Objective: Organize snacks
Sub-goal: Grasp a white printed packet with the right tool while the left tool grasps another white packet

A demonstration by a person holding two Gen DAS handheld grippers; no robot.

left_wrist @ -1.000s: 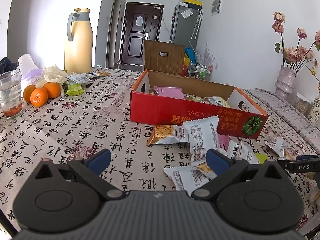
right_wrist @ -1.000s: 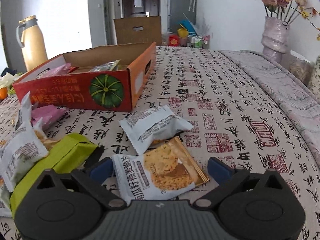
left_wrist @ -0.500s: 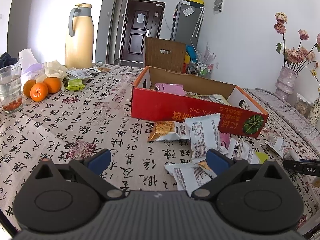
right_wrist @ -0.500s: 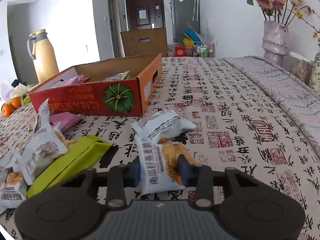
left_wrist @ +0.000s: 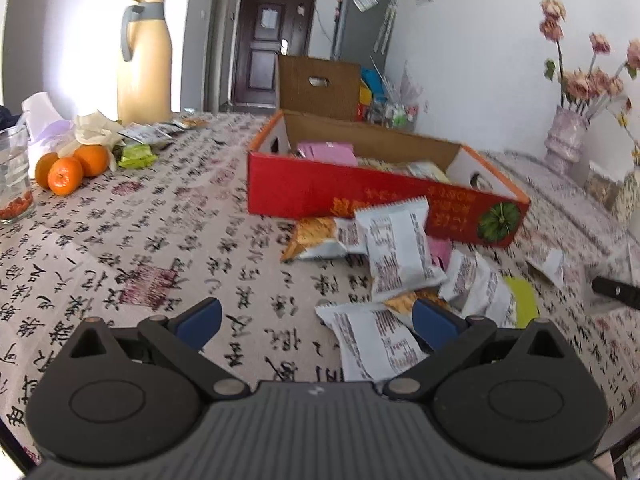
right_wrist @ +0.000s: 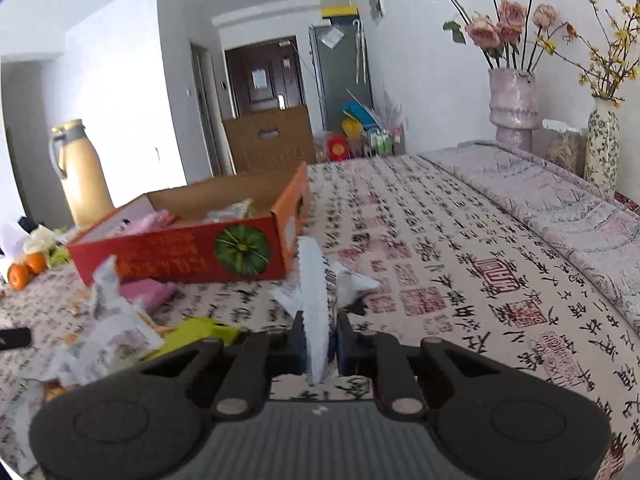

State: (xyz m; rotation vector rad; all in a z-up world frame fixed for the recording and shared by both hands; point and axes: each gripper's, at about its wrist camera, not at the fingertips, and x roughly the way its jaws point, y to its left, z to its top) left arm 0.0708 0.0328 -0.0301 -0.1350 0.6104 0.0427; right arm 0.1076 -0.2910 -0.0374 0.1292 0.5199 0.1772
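right wrist view: right gripper [right_wrist: 320, 340] fingers tight on white snack packet [right_wrist: 316, 300]; left gripper [left_wrist: 316, 320] fingers wide, empty

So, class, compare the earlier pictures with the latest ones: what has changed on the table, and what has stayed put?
The right tongs have just closed on a white snack packet that lay flat between their open jaws, and lifted it edge-up off the tablecloth. The left tongs remain open and empty. The red box, the other packets in front of it, the oranges and the jug stayed where they were.
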